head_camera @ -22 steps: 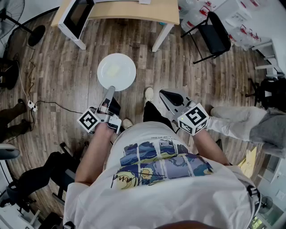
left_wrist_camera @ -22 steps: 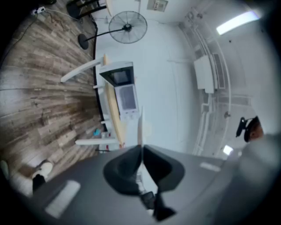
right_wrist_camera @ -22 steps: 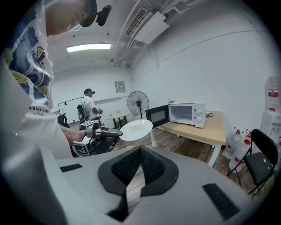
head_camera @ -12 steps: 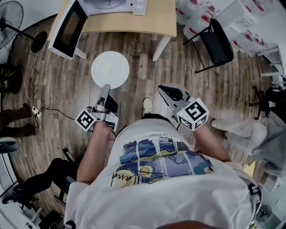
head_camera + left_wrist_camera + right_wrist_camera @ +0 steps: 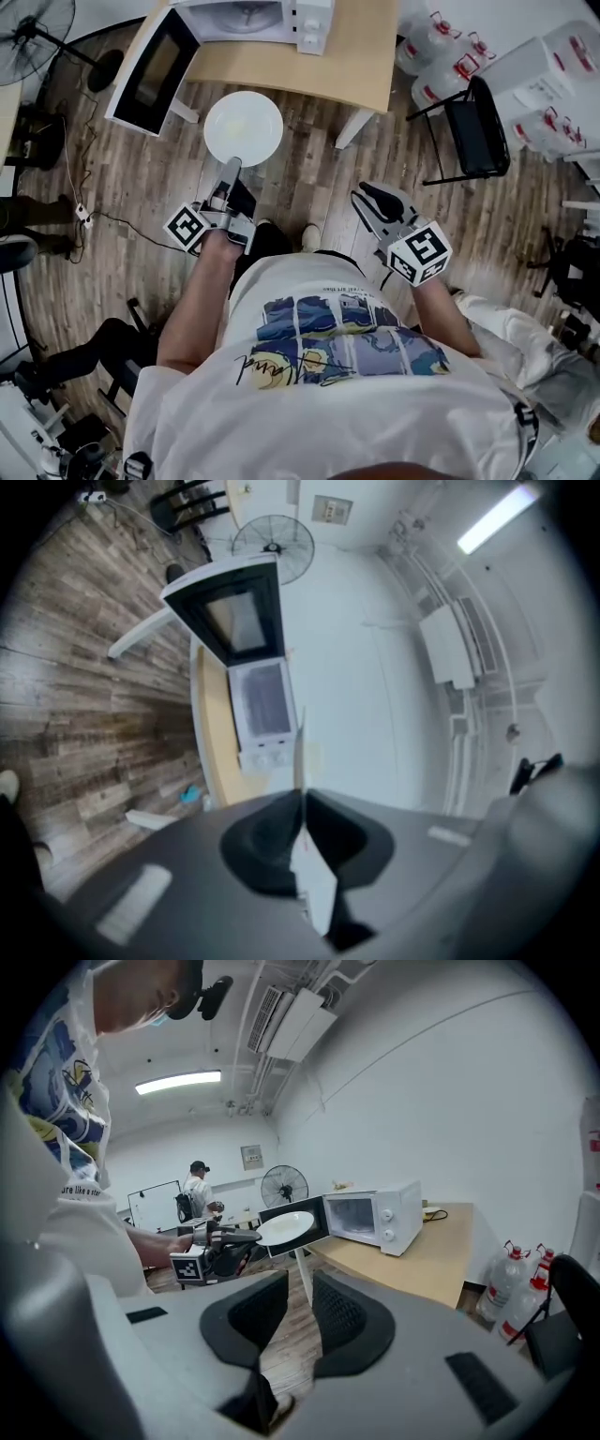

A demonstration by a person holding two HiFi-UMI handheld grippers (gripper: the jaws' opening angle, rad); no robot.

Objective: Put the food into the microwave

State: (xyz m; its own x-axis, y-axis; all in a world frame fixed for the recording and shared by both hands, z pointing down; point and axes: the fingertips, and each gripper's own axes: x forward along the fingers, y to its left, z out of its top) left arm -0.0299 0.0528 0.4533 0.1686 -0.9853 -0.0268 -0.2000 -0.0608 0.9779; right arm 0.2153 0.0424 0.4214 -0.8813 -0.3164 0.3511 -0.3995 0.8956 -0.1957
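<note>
- Table (image 5: 356,66): the microwave is borne on it.
- Microwave (image 5: 253,17): the cavity is laid open, with the door (image 5: 155,70) swung wide toward the person.
- Plate (image 5: 243,128): held level in the air just before the microwave's open front, beside the door. Being round, it has no long axis.
- Left gripper (image 5: 232,166): pinched tight on the plate's rim on the side away from the microwave. Its long axis is aimed at the cavity, and it is the nearer gripper.
- Right gripper (image 5: 370,197): jaws spread with nothing between them, kept farther from the microwave.
- Food (image 5: 239,129): a pale patch at the plate's middle.
</note>
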